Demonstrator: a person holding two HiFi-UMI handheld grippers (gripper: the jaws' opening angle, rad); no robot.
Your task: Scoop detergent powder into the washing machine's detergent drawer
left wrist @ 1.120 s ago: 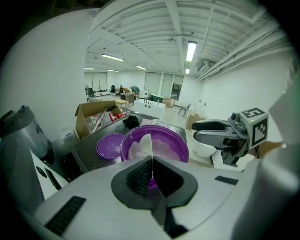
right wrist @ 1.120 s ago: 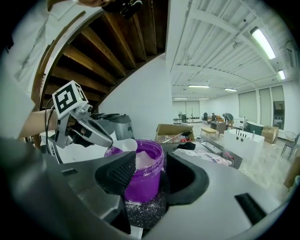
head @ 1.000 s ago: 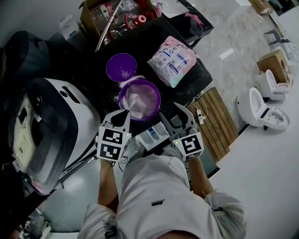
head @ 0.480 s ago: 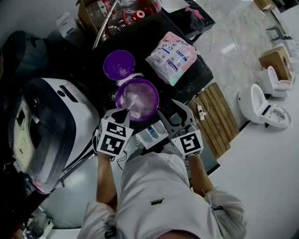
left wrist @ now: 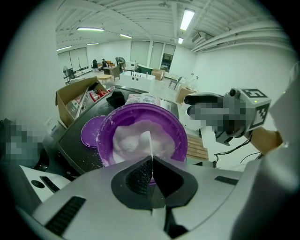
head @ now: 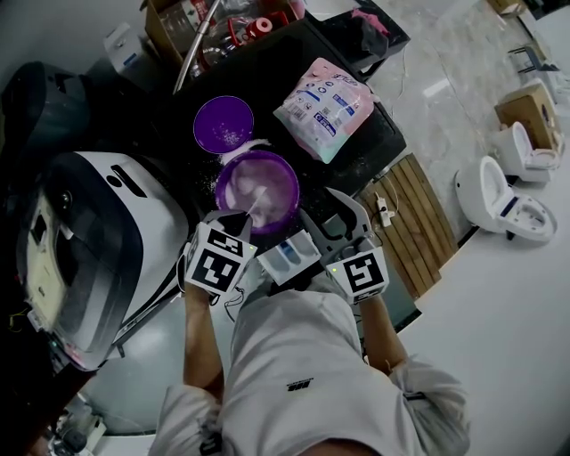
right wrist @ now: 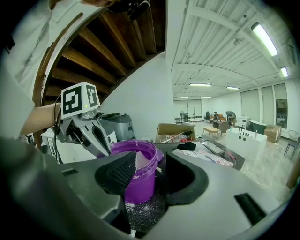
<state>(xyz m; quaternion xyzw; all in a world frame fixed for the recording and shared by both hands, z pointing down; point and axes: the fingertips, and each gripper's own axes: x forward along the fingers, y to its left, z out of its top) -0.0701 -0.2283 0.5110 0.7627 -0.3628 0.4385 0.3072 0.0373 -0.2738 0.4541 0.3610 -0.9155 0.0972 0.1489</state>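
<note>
Left tongs and clamped scoop still at purple tub's near rim.

The powder tub stands on the tabletop, near its front edge. Just behind the tub lies the lid. Behind and to the right lies the detergent bag, with a cardboard box farther behind. The washing machine sits left of the tub, and the detergent drawer is just before it. The left gripper is at the tub's front rim, its jaws closed on what seems to be a scoop handle reaching into the powder. The right gripper, jaws apart, is right of the tub.
</note>
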